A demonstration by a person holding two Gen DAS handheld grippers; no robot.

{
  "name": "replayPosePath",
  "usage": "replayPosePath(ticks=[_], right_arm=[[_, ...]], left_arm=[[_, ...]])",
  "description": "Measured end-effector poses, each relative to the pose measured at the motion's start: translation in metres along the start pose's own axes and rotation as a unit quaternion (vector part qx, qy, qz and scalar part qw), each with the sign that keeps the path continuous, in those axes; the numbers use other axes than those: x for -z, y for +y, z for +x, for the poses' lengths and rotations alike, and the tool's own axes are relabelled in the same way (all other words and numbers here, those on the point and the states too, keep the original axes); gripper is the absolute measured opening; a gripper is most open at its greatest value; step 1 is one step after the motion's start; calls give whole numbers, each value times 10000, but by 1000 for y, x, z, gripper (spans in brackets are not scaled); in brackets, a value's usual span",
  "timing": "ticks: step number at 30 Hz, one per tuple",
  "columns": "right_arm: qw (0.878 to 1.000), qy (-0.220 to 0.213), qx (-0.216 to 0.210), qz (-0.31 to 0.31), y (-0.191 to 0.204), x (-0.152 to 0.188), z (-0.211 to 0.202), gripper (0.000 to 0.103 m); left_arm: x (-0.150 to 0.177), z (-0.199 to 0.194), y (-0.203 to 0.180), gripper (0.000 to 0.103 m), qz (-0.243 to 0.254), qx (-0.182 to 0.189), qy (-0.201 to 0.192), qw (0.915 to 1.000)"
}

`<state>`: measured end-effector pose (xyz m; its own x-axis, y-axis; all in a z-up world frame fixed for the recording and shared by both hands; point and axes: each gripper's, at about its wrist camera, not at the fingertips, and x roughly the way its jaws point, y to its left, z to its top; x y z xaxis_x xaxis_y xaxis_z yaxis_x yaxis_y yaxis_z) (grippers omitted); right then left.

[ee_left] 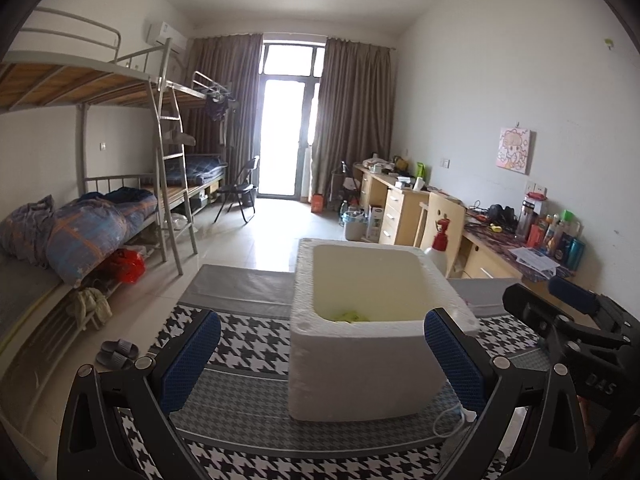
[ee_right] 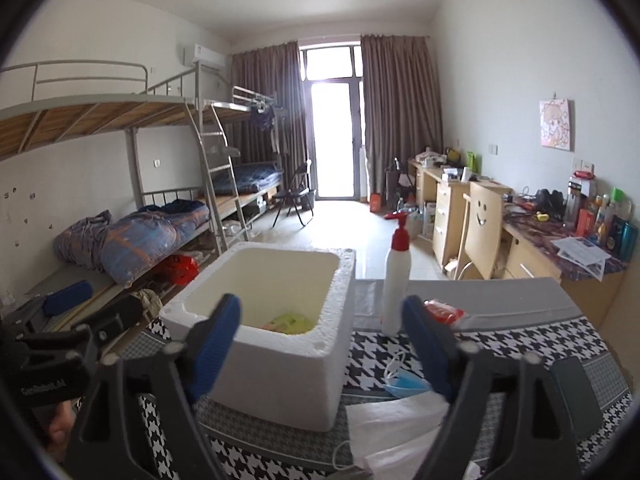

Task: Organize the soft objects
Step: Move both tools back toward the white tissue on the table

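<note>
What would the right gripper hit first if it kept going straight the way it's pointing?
Most likely the white foam box: the right gripper stands open and empty, its near corner between the fingers. The pump bottle stands just right of that line. Depth is uncertain.

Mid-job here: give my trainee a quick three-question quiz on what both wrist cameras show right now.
1. True or false: the right gripper is holding the pump bottle.
2. What already lies inside the foam box? A) a yellow-green item B) the blue face mask C) nothing
3. Fill in: the left gripper has its jaws ____.

Key: 1 false, its jaws are open and empty, and the bottle stands on the cloth. 2 A, the mask lies outside, right of the box. 3 open.
</note>
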<state>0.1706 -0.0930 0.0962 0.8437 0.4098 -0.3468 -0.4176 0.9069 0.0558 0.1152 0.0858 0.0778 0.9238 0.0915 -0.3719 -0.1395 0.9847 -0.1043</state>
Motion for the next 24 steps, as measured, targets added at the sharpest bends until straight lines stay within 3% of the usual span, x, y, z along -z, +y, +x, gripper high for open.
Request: replayPosePath(ticks=[17,24], right_arm=[[9979,33,642,-30,-26,25,-19,96],[9979,125,620,111,-40,38,-26,96]], left_arm=[[26,0,-36,102,345,351,91,9987],[33,0,-44,102,373,457,104,9982]])
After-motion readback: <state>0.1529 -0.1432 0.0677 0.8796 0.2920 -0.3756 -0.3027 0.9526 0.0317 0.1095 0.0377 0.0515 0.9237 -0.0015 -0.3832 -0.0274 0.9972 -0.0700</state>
